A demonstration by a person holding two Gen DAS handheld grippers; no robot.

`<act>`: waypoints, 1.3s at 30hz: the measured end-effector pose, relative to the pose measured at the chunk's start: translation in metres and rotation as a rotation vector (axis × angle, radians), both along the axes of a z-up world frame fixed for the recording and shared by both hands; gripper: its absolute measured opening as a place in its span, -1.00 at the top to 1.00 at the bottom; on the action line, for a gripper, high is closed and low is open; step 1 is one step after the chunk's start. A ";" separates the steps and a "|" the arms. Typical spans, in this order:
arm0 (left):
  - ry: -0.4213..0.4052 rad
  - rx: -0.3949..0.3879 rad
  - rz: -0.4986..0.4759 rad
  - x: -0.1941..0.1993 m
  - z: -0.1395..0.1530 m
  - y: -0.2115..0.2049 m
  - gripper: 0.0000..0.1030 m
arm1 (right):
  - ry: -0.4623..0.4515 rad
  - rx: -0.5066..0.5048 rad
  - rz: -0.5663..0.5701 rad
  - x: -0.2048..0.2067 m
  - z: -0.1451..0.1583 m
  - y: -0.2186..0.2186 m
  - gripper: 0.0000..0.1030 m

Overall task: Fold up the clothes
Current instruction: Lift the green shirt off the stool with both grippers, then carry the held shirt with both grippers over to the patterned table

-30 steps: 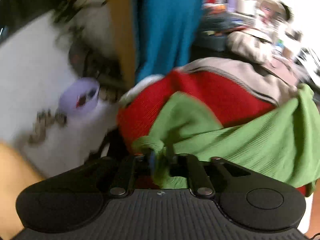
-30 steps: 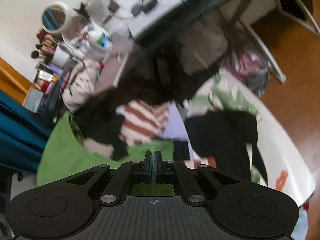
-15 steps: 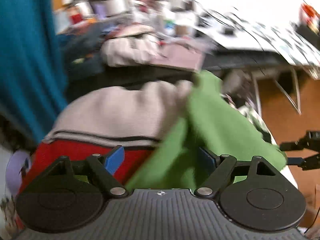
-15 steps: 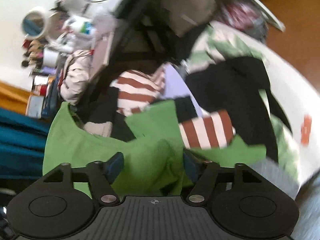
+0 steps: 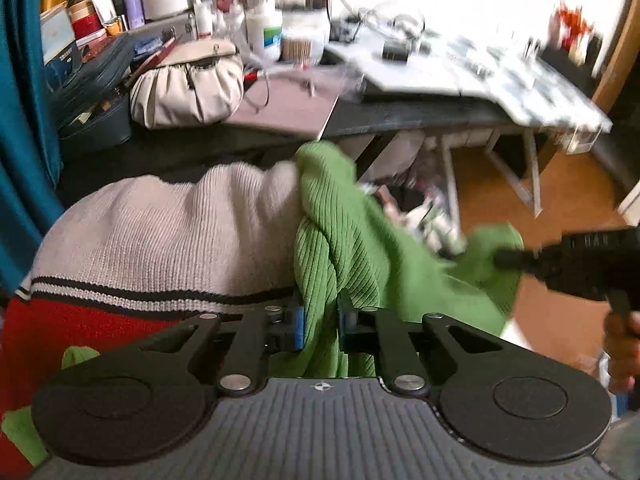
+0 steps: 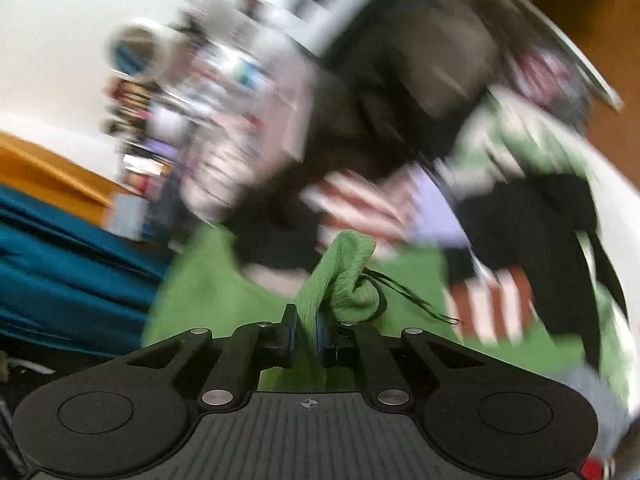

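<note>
Left tongs [image 5: 320, 326] are closing, their blue pads pinching a fold of the green ribbed garment [image 5: 352, 240], which drapes over a grey, black-striped and red sweater [image 5: 160, 240]. Right tongs [image 6: 306, 332] are closing too, clamped on a bunched end of the same garment [image 6: 344, 276]. Beyond them, motion blur smears the clothes pile [image 6: 500, 208], and the cluttered surface [image 5: 400, 80] is washed out.

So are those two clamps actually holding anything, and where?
Both hold the green ribbed garment: the closing left gripper pinches a bunched fold, the closing right gripper a gathered edge.
</note>
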State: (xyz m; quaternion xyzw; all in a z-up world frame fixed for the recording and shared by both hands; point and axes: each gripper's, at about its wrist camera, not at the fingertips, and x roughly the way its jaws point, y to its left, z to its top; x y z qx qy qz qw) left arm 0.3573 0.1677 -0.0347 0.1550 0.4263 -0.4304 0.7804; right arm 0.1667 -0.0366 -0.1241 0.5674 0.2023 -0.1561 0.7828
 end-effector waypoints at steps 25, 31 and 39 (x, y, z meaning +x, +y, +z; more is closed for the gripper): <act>-0.220 -0.757 -0.147 -0.201 0.136 -0.249 0.75 | -0.293 -0.535 -0.225 -0.268 0.217 -0.233 0.85; -0.205 -0.768 -0.209 -0.288 0.146 -0.347 0.75 | -0.250 -0.622 -0.260 -0.378 0.246 -0.307 0.86; -0.119 -0.813 -0.347 -0.352 0.137 -0.447 0.74 | -0.199 -0.699 -0.425 -0.494 0.266 -0.368 0.86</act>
